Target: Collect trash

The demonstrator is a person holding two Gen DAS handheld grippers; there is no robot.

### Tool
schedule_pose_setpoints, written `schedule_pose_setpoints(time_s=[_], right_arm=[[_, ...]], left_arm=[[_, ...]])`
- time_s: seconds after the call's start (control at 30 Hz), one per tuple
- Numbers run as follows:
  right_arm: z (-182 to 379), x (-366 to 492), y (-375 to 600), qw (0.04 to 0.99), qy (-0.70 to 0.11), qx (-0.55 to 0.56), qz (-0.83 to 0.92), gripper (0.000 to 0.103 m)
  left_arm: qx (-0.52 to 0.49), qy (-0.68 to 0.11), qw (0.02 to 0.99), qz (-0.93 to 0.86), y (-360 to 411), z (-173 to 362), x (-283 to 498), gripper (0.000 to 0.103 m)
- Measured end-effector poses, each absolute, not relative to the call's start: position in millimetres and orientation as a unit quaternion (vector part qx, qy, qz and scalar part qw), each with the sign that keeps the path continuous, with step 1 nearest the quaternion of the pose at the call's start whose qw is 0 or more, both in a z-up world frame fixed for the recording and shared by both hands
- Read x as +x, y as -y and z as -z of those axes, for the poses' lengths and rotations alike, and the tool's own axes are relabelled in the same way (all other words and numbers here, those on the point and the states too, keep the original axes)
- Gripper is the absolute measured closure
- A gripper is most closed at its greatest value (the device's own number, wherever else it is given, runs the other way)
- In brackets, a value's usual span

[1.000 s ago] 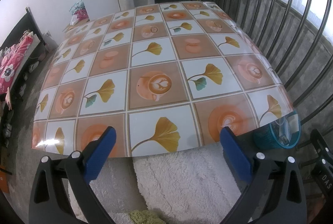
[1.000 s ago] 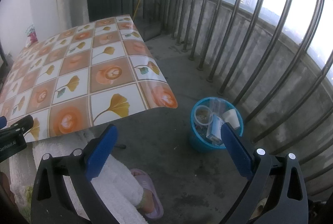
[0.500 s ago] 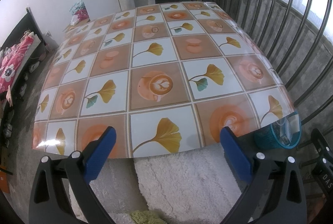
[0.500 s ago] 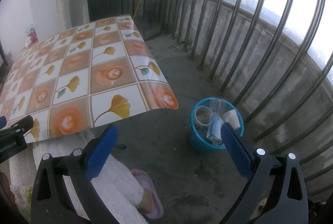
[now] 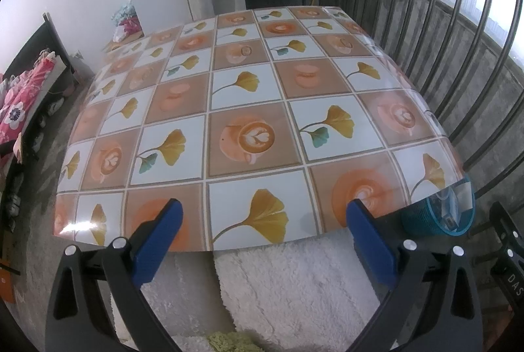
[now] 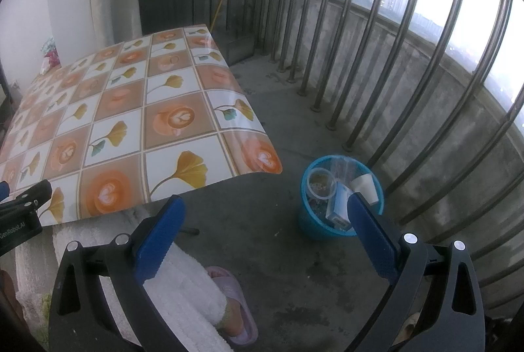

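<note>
The left claw [image 5: 262, 221] is wide open and holds nothing, and so is the right claw [image 6: 265, 214]. The trash sits in a blue bin [image 6: 306, 221] on the floor, at about 3 o'clock from the near corner of the counter [image 6: 131, 109] and near the railing [image 6: 386, 64]. In the bin I can see a white paper cup [image 6: 363, 185], a clear plastic cup [image 6: 320, 185] and a small box [image 6: 339, 208]. I think these are all light and easy to squash, so a soft pinch on a cup rim or the box edge would be best. The counter top looks bare and shiny. From the left claw's camera, the counter edge hides most of the bin [image 5: 425, 217]. The right claw's blue finger [image 6: 373, 237] covers part of the bin. What lies at its bottom is too small to tell.
</note>
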State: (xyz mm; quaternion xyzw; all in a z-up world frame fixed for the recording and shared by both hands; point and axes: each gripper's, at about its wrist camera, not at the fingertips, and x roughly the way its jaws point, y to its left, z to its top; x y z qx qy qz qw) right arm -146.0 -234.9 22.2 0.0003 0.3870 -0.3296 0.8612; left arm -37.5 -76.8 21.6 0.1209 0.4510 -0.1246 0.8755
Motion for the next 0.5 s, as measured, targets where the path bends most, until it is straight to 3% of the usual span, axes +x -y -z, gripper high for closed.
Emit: schedule_pose_setpoints(time_s=[0.5], right_arm=[[-22.0, -145.6, 234.8, 0.861, -0.388, 0.001, 0.33, 0.008]], left_arm=[[0.124, -0.447, 0.878, 0.119, 78.6, -24.2, -37.9, 0.005]])
